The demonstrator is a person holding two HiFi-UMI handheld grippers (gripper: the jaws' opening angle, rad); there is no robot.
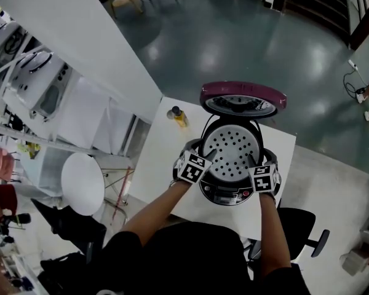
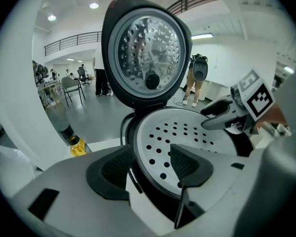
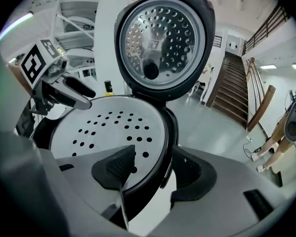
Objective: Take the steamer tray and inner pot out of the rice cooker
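Over rice cooker, left gripper, right gripper both spread, straddling steamer tray edges.

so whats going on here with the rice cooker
A person holds a gripper in each hand at an open rice cooker on a white table. Its lid stands up at the back, and the perforated steamer tray sits in the cooker. The left gripper has its jaws apart astride the rim, one over the tray and one outside the cooker. The right gripper does the same on the other side. Neither has closed, so nothing is lifted yet.
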